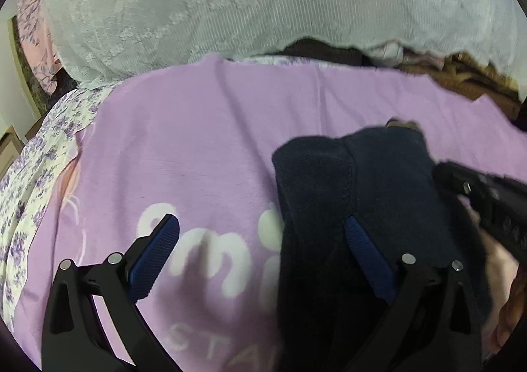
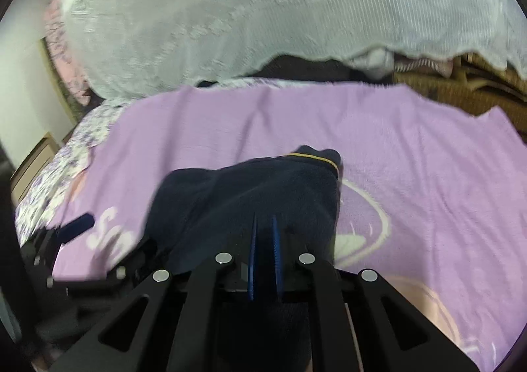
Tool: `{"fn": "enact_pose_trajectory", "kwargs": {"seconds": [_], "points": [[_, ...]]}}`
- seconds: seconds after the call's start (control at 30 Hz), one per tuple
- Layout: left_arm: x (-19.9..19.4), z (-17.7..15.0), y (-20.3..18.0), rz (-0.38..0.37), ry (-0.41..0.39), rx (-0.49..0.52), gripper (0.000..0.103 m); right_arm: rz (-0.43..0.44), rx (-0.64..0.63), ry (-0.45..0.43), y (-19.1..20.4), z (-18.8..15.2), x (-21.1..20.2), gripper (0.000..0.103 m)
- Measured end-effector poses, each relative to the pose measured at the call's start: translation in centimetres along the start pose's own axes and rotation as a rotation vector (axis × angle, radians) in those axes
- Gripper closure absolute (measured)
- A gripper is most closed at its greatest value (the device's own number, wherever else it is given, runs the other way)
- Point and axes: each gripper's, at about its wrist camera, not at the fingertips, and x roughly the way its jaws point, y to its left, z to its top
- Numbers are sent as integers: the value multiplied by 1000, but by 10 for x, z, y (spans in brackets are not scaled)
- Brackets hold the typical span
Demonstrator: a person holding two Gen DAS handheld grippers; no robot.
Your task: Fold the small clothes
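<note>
Navy garment [image 2: 250, 200] lower centre of right wrist view, on purple blanket [image 2: 411, 148]; long axis runs bottom edge to upper right, yellow-trimmed end [image 2: 316, 158] pointing upper right. Right gripper [image 2: 264, 224] pinched closed on navy garment. Left gripper [image 1: 260, 233] spread wide, right-hand finger [image 1: 365, 253] against cloth, nothing pinched.

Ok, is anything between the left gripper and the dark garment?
Nothing visible. The left gripper is open, and the dark navy garment already drapes over its right-side finger. The right gripper is shut on the same garment above the purple blanket.
</note>
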Motion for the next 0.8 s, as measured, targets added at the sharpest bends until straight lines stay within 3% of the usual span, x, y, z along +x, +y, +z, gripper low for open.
{"fn": "enact_pose_trajectory", "kwargs": {"seconds": [0.13,0.3,0.43,0.8], "points": [[-10,-9,3,-10,6,14,4,20,-57,-21,13,-27,-33,93],[3,-26,-7,38,13,56,4,11,-80,-15,16,-54,-29,92],[-1,-28,-11,72,-10,82,4,37,-35,-13,9,-55,-27,92],[-34,-32,-7,60,-39,56,5,45,25,-45,10,-58,-55,91]]}}
